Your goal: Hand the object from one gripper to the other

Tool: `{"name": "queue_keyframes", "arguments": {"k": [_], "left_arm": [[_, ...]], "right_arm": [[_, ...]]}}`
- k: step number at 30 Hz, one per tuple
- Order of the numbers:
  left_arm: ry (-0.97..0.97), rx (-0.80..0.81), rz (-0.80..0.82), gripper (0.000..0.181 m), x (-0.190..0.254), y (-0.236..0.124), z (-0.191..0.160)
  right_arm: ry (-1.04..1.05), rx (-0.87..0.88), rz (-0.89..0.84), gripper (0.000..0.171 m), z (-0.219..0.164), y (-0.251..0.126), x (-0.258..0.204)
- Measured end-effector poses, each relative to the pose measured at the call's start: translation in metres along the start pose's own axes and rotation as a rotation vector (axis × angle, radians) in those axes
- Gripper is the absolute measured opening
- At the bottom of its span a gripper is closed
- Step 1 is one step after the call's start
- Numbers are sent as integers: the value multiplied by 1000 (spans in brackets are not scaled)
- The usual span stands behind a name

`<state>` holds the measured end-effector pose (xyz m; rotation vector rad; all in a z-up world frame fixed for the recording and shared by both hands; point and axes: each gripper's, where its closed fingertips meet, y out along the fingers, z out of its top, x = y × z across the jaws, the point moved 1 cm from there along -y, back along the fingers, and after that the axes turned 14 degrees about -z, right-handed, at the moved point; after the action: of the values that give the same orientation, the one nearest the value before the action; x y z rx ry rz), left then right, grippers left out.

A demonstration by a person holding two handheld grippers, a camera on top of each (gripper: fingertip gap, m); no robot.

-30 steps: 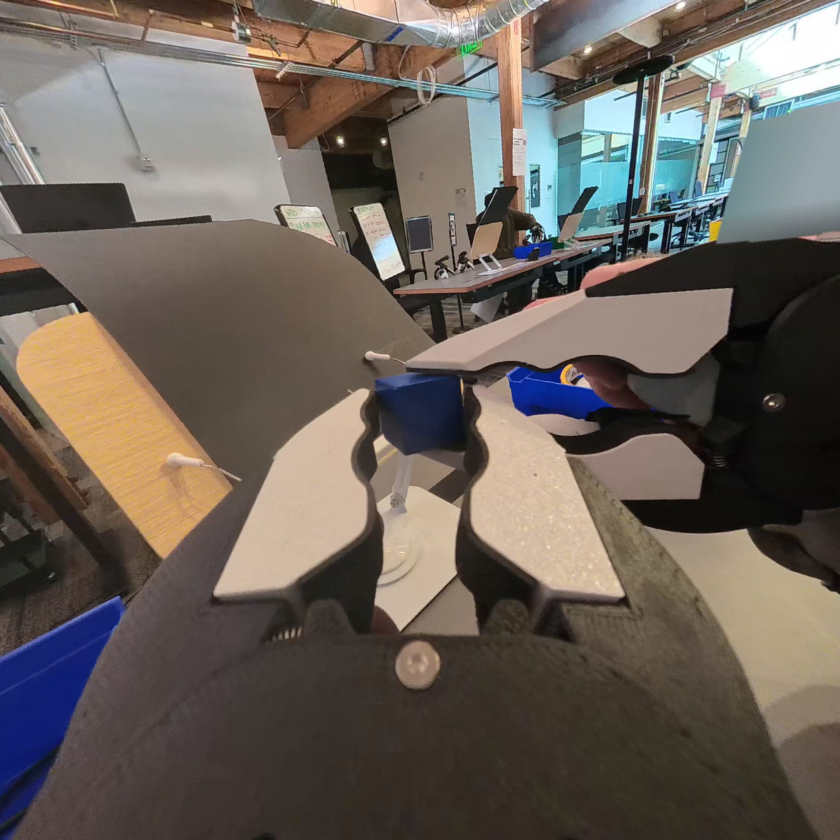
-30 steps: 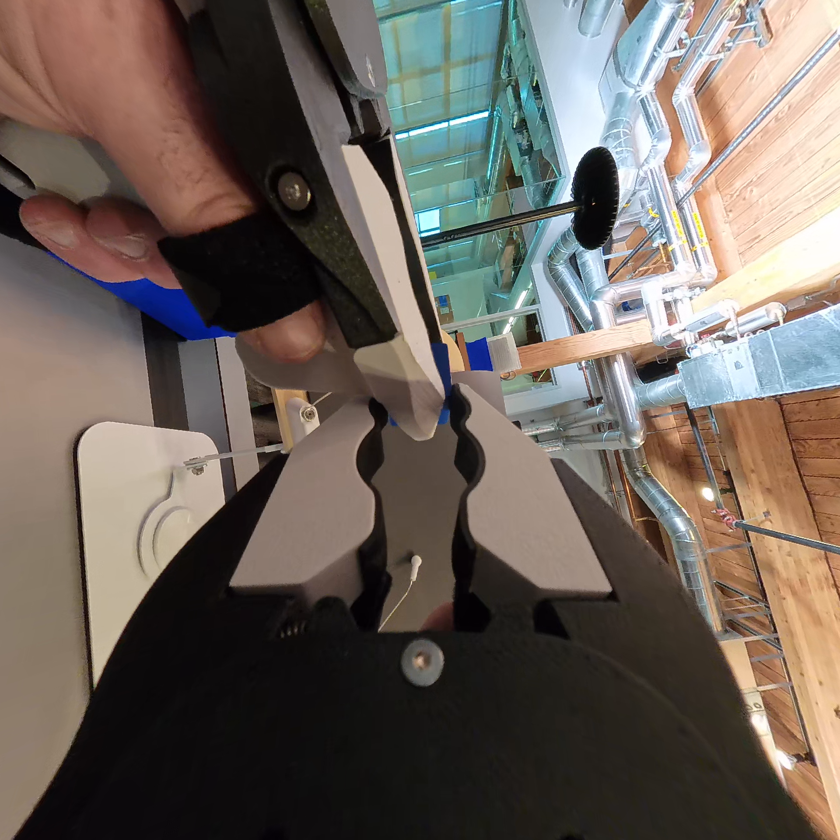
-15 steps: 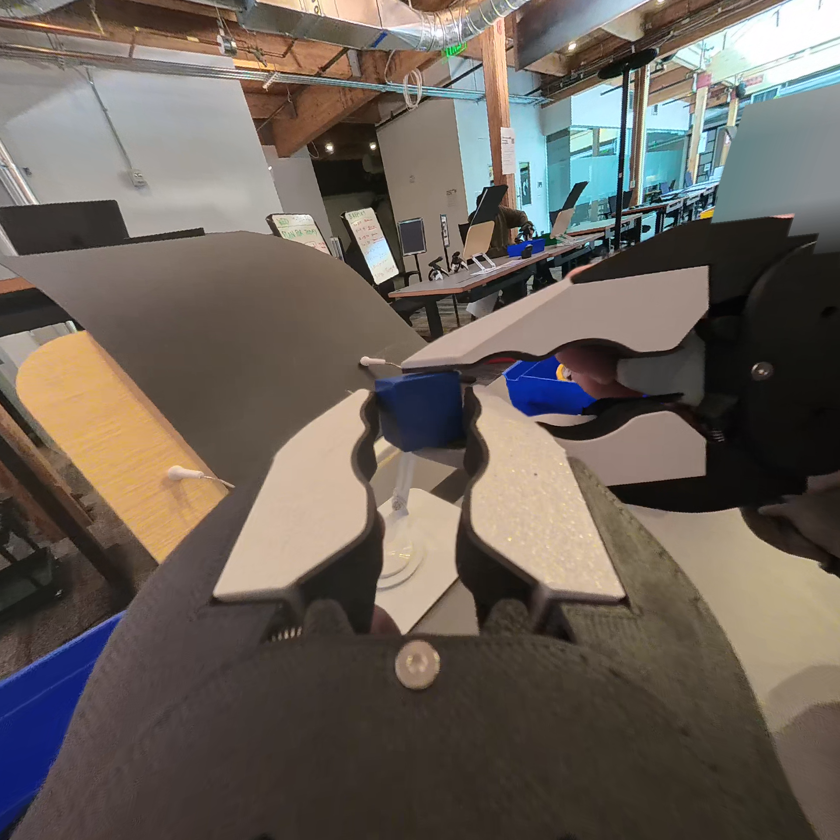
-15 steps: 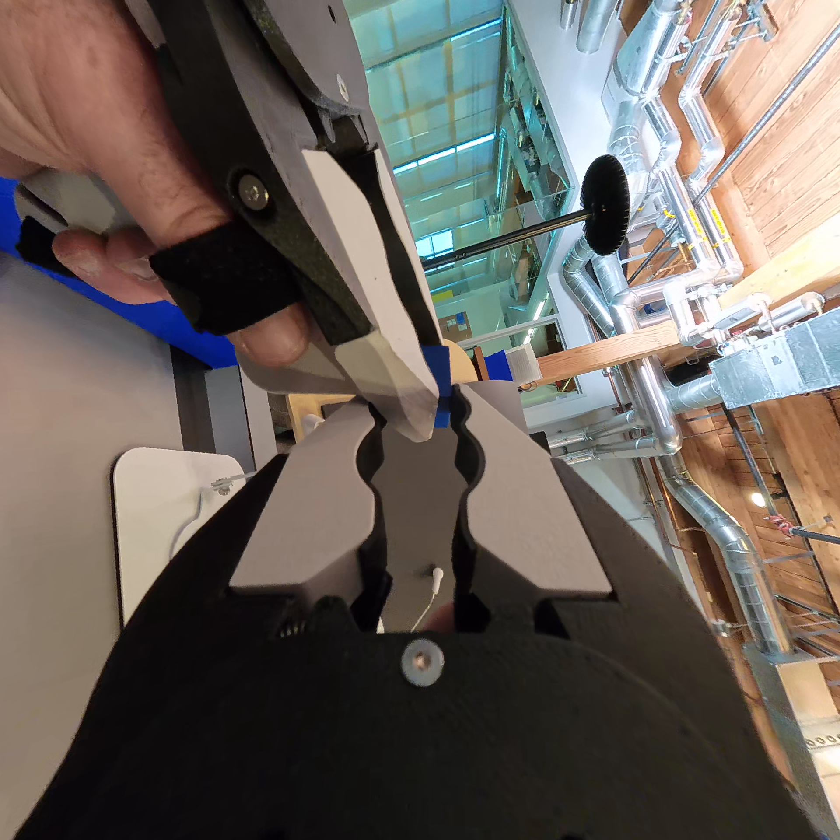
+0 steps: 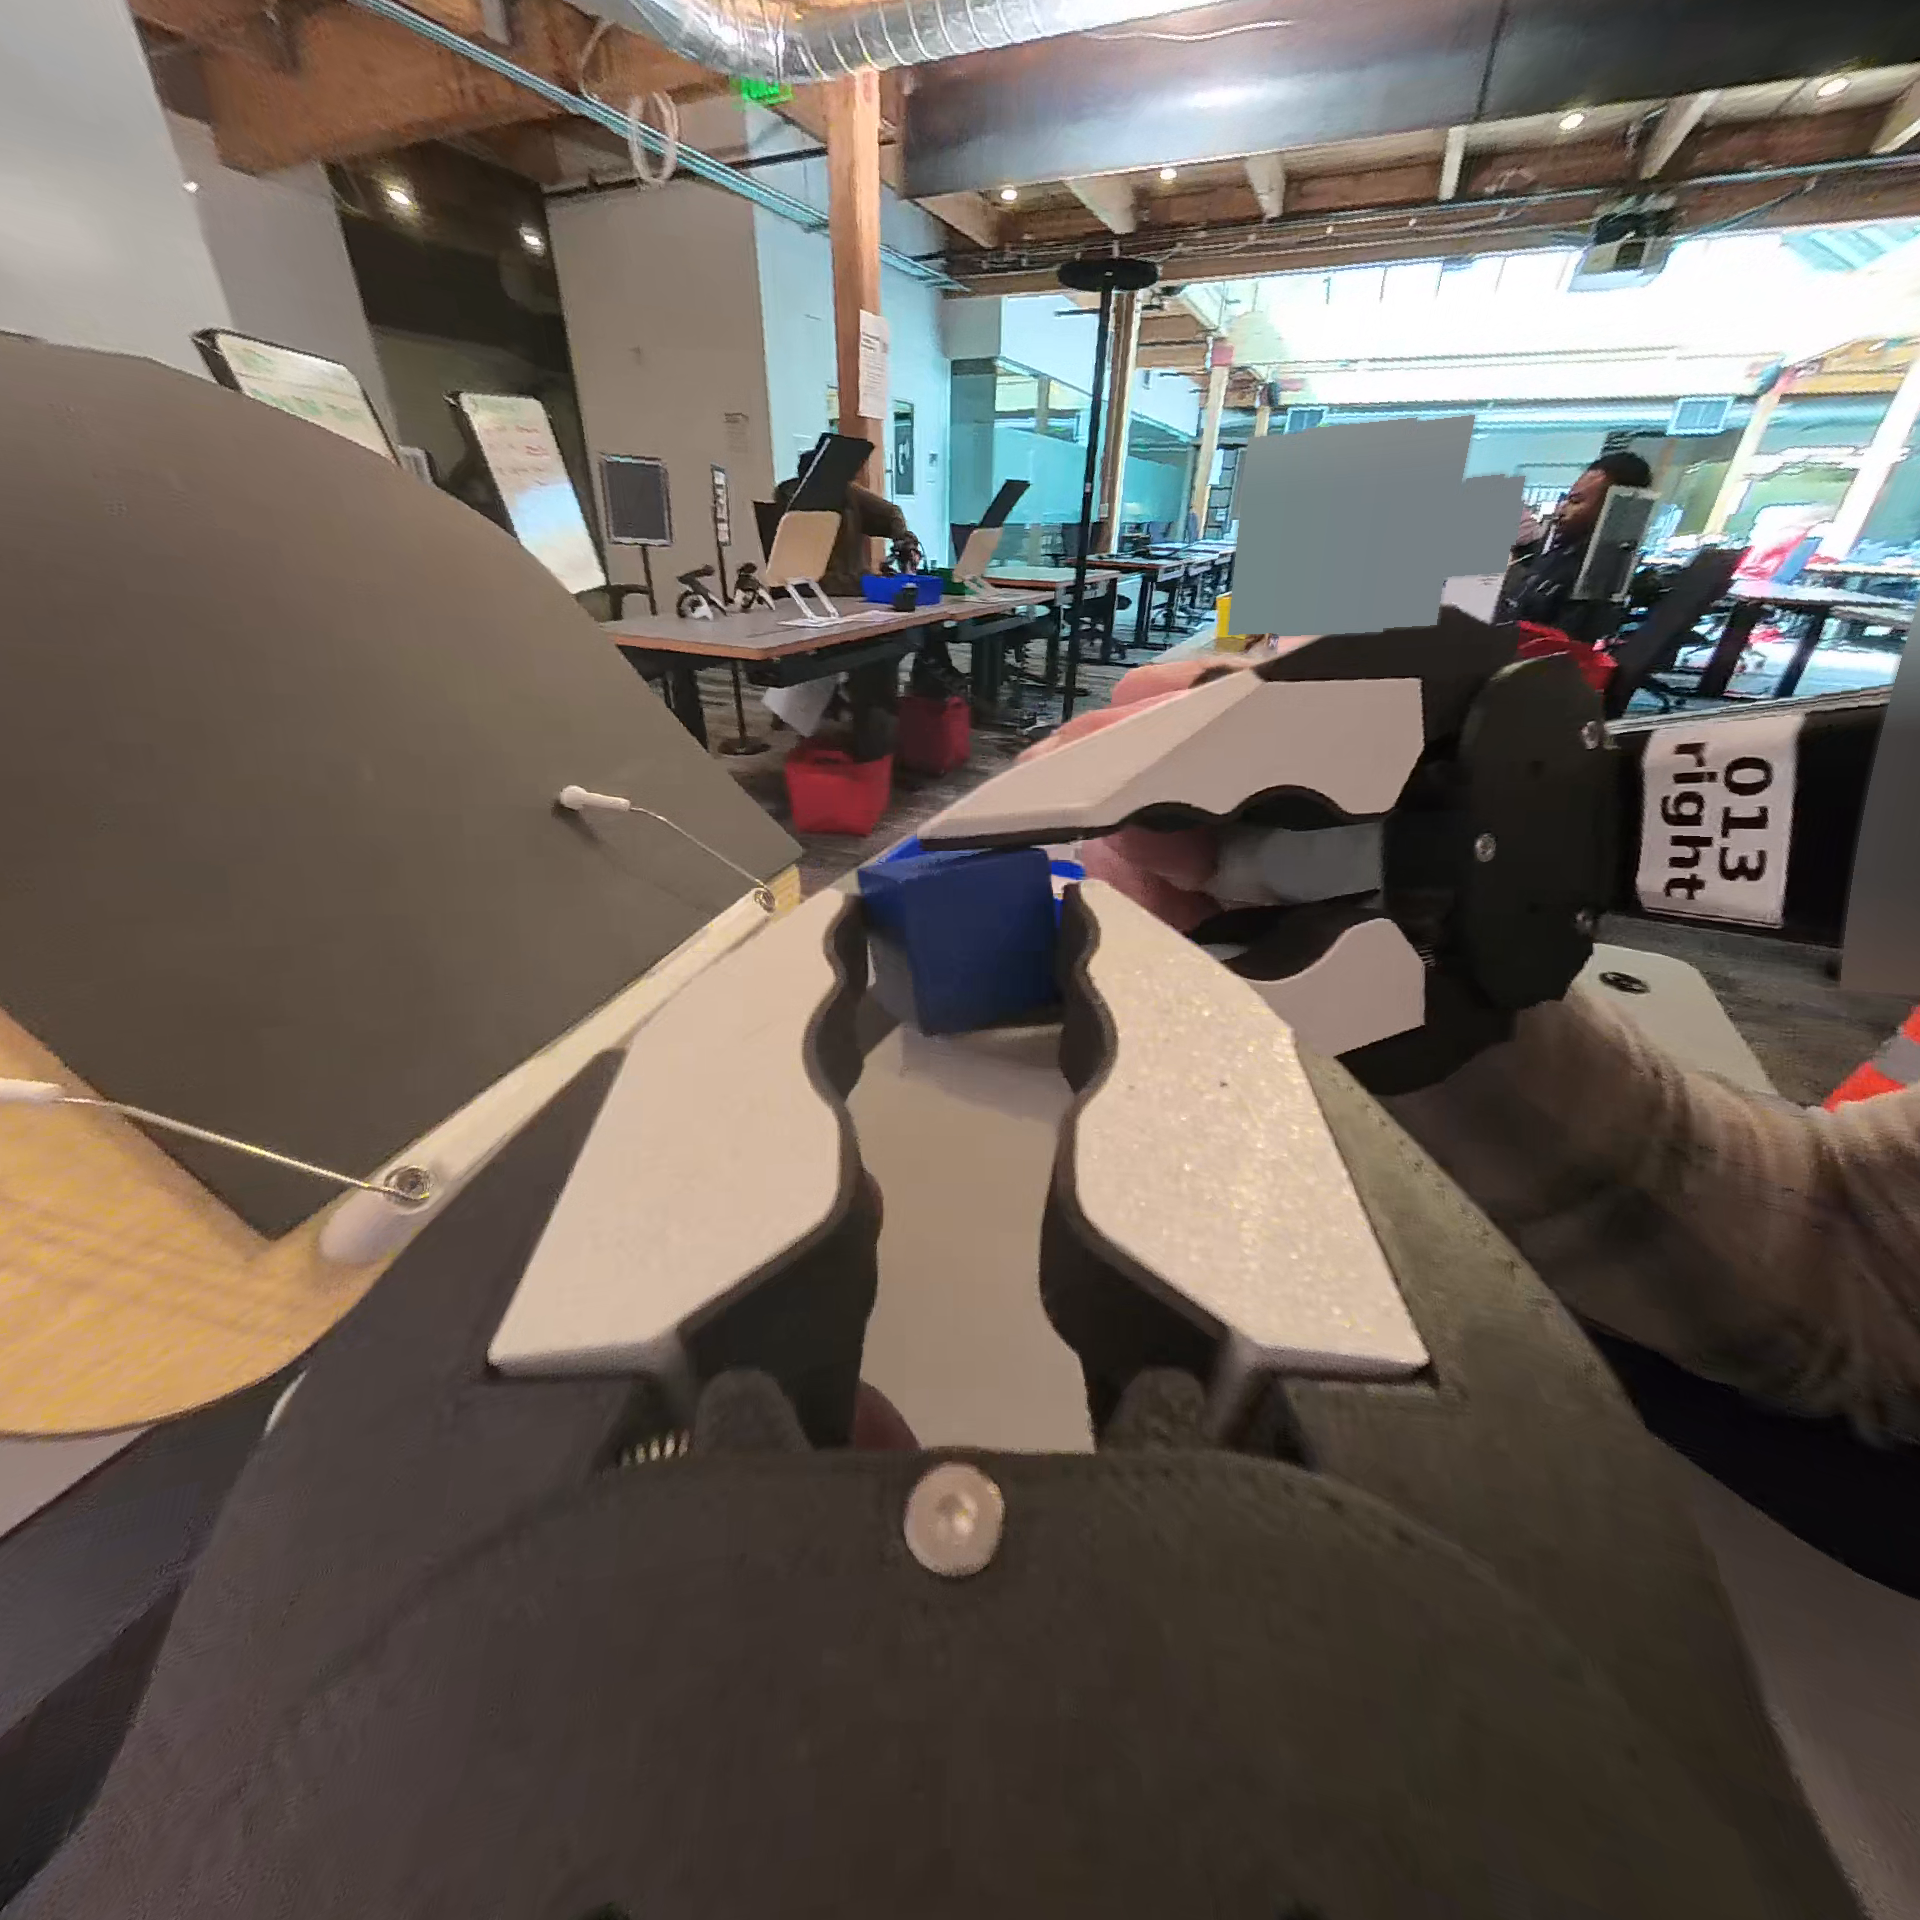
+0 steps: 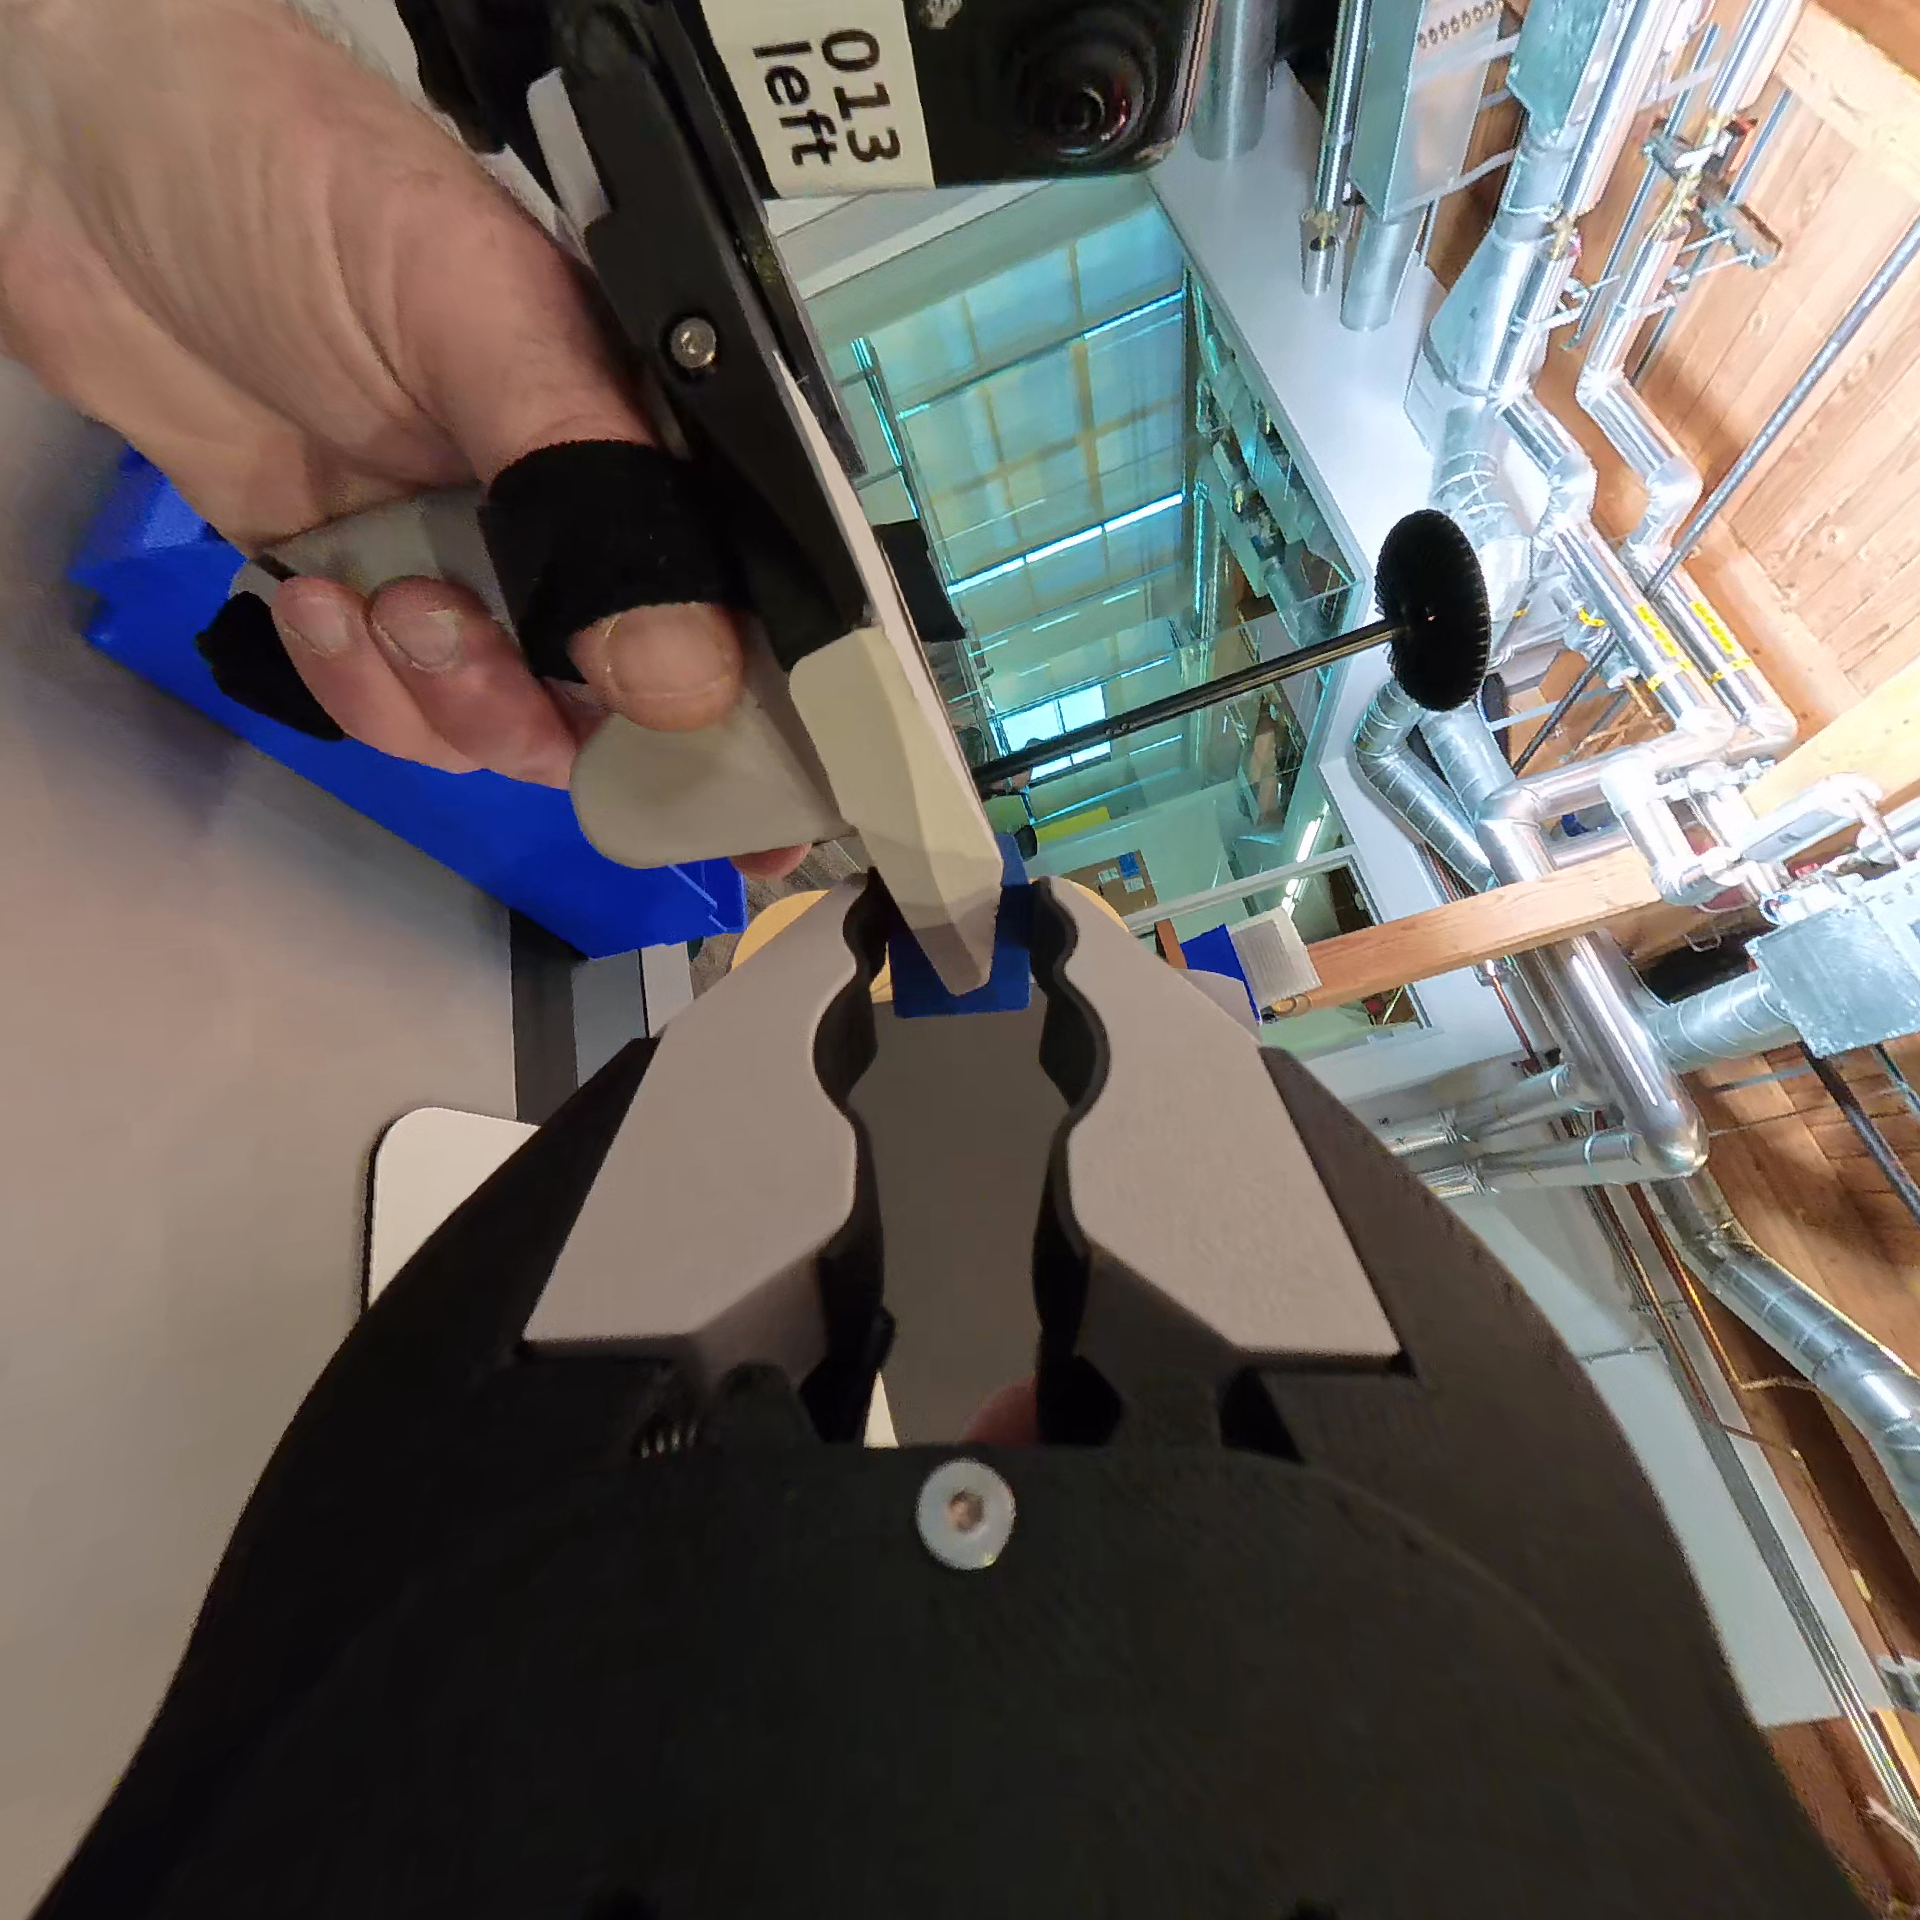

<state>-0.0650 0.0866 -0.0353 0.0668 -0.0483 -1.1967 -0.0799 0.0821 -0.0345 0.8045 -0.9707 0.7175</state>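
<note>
A small blue cube (image 5: 977, 945) sits between the fingertips of my left gripper (image 5: 958, 914), which is shut on it, and it is turned a little askew. My right gripper comes in from the right, turned on its side. Its upper finger (image 5: 1143, 769) lies on the cube's top and its lower finger (image 5: 1320, 987) reaches under it. In the right wrist view my right gripper (image 6: 951, 914) is shut on the same cube (image 6: 1008, 966). A left gripper finger (image 6: 914, 831) crosses in front and hides most of the cube. Both grippers are held in the air.
A dark curved board (image 5: 312, 779) and a wooden panel (image 5: 104, 1247) stand at the left. Below are a grey table (image 6: 208, 1039), a blue bin (image 6: 416, 790) and a white base plate (image 6: 436, 1195). Desks (image 5: 831, 623) and a person (image 5: 1569, 540) are far behind. My left and right fingertips are right by each other.
My right gripper's jaws have narrowed onto the cube. The cube has twisted slightly between my left fingertips. Both grippers have swung together, and the background has shifted.
</note>
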Motion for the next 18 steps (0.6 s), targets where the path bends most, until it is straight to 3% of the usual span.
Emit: {"name": "queue_keyframes", "arguments": {"k": [18], "left_arm": [[86, -17, 86, 35, -5, -2, 2]], "right_arm": [[-7, -5, -28, 25, 3, 2, 2]]}}
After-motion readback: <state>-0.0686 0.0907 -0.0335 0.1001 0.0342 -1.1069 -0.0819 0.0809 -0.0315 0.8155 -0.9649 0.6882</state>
